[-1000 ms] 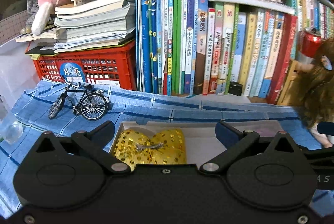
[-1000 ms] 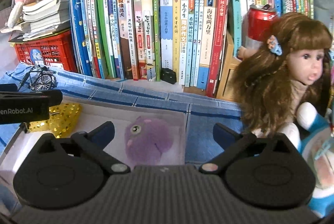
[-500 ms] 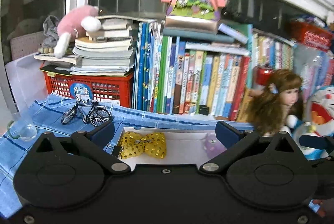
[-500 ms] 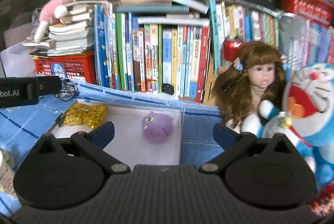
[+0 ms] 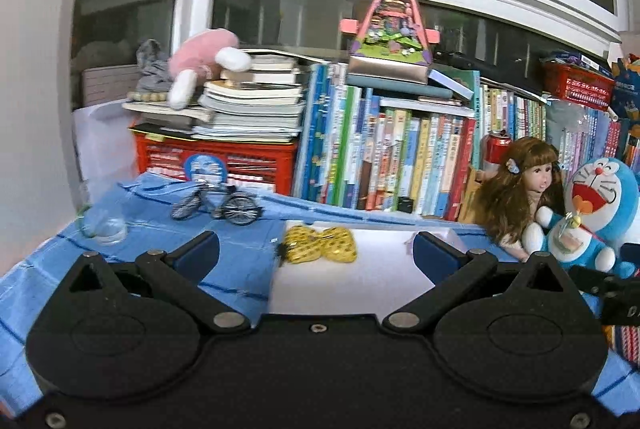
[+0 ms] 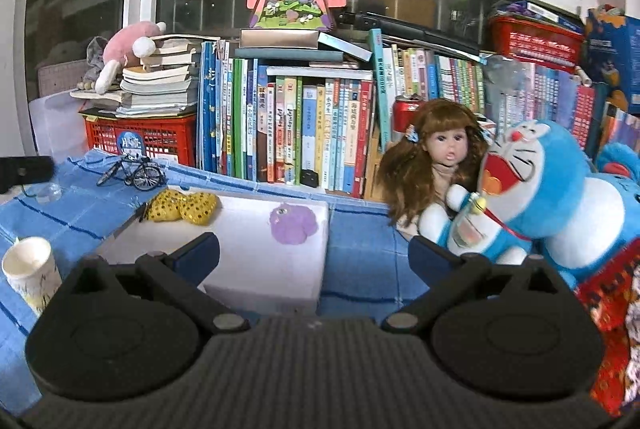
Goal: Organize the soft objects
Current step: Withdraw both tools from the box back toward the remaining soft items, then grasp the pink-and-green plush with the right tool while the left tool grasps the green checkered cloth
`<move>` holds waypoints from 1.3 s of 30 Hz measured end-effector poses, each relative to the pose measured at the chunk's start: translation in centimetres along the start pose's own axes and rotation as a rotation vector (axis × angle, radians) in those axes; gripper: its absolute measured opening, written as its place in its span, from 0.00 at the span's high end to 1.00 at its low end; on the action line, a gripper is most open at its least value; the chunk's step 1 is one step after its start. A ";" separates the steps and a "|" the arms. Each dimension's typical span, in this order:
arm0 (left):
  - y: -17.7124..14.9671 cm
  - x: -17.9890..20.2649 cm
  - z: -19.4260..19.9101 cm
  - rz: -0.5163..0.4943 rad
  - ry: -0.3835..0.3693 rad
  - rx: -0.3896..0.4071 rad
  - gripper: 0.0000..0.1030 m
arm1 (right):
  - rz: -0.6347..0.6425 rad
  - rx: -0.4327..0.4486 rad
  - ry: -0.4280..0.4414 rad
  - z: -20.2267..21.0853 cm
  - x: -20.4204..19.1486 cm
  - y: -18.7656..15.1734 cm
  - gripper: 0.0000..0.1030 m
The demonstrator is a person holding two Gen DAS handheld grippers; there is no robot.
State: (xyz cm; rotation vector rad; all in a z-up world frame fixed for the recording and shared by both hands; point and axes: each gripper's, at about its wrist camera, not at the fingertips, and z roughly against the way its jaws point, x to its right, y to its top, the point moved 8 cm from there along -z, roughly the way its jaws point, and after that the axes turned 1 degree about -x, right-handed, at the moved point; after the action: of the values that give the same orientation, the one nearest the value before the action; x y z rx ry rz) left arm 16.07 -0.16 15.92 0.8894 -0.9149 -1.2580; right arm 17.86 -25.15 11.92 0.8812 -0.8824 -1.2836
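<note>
Both tools have pulled back and up since a second ago: the books that filled my views are now far behind, and the whole white tray (image 6: 256, 269) shows on the blue cloth (image 6: 360, 257) of the table.

My left tool (image 5: 316, 253) hangs with fingers wide, gripping nothing; my right tool (image 6: 314, 257) is equally wide and empty.

A gold sequined bow (image 5: 320, 249) lies at the tray's far left corner, puffy and shiny, with a dark clip at its left end. In the left view it sits just beyond and between the fingertips, apart from them. A small purple plush (image 6: 293, 223) with one eye lies flat by the tray's far right edge, ahead of the right tool and between its fingers, not touching.

Right of the tray a brown-haired doll (image 6: 436, 165) leans against a blue Doraemon plush (image 6: 552, 197), close to the right tool's right finger.

A toy bicycle (image 5: 218, 205) stands on the cloth before a red crate (image 6: 140, 139) with a round blue label; its characters are too small for me to read. A paper cup (image 6: 30, 273) stands at the near left. The book spines carry Chinese titles I cannot make out.
</note>
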 end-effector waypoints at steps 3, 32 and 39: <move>-0.9 -1.9 0.9 -0.016 0.024 0.006 0.00 | 0.001 -0.005 -0.008 0.7 0.2 -1.1 0.00; -11.9 -19.1 -3.9 -0.044 0.276 -0.194 0.00 | 0.040 -0.189 -0.031 -0.7 1.1 -12.5 0.00; -12.2 -17.2 -7.1 -0.119 0.197 -0.209 0.00 | 0.087 -0.205 -0.014 -2.3 0.3 -13.1 0.00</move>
State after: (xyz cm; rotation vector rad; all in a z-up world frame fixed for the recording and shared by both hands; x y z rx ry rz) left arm 16.67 16.04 0.65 0.8932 -0.5707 -1.3148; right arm 14.66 -26.38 -0.96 0.6657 -0.7762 -1.2806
